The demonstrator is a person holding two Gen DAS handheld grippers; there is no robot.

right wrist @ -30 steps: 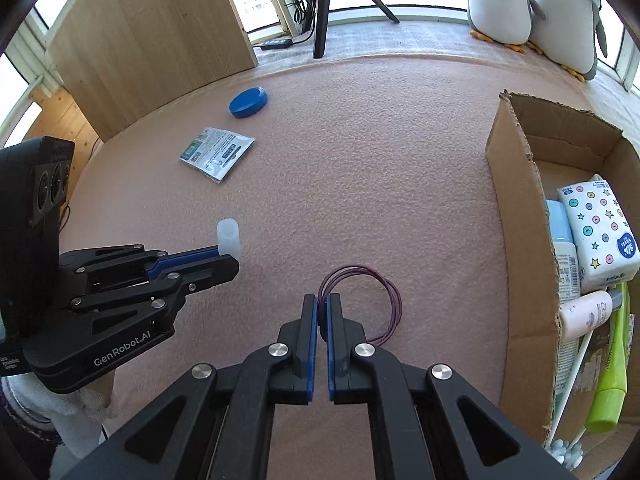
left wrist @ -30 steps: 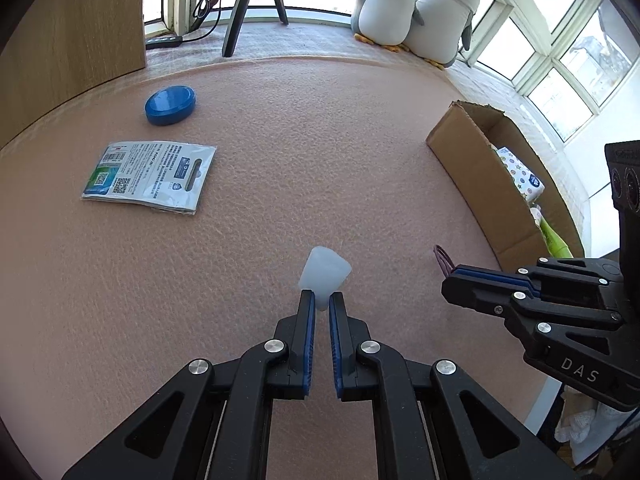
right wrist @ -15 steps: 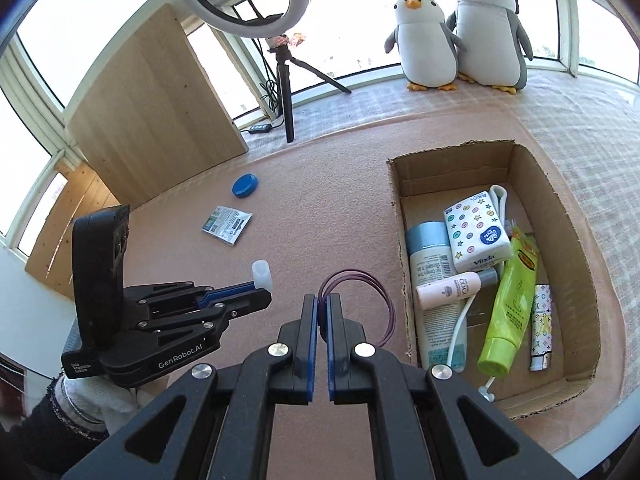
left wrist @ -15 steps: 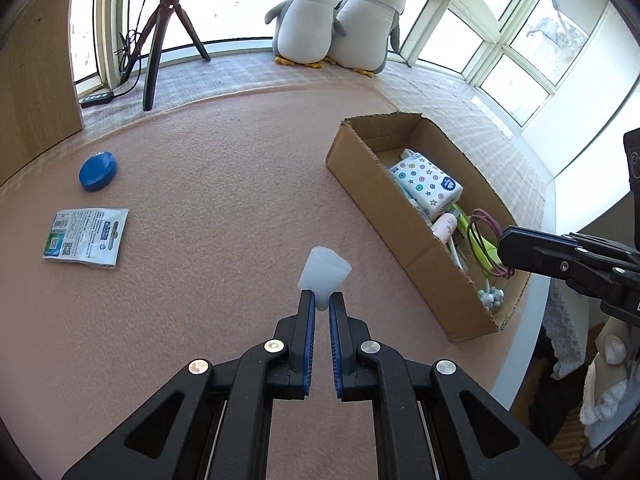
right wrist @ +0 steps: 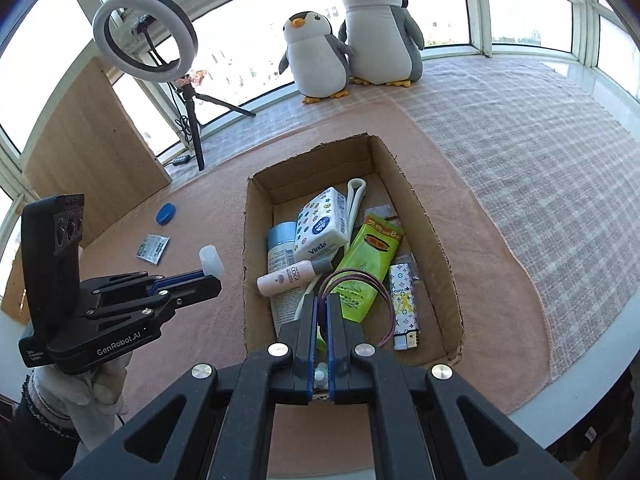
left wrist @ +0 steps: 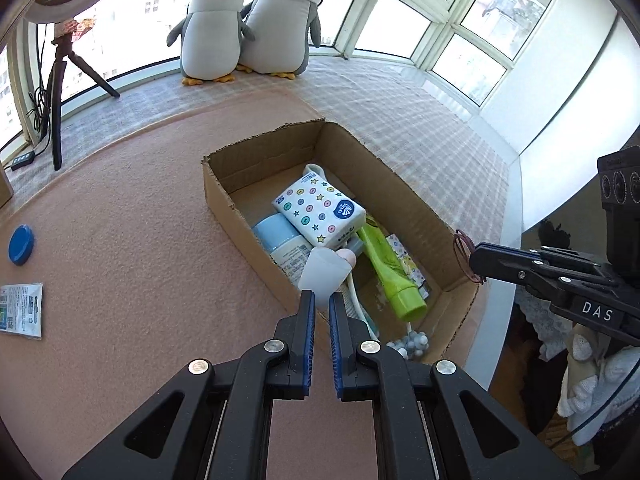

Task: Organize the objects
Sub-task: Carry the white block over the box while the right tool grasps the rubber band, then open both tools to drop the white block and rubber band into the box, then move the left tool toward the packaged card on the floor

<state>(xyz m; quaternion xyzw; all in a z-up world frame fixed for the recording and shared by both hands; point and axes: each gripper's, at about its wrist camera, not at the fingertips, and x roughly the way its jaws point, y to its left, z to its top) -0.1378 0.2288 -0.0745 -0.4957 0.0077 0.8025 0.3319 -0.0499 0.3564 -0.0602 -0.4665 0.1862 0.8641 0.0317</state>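
Right wrist view: both tongs have carried loads over to the cardboard box [right wrist: 436,240], right tongs [right wrist: 322,300] clenched on purple hair ties [right wrist: 386,292], left tongs [left wrist: 322,298] grasping a translucent cap [left wrist: 324,270]; dropping remains.

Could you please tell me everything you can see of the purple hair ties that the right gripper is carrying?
The purple hair ties are thin elastic loops, at least two strands, dark purple, bunched together. The right gripper is shut on their near edge, and the loops stand out forward beyond the fingertips, held in the air. In the right wrist view they hang over the open cardboard box, above the green tube inside it. Nothing but the fingers touches them.
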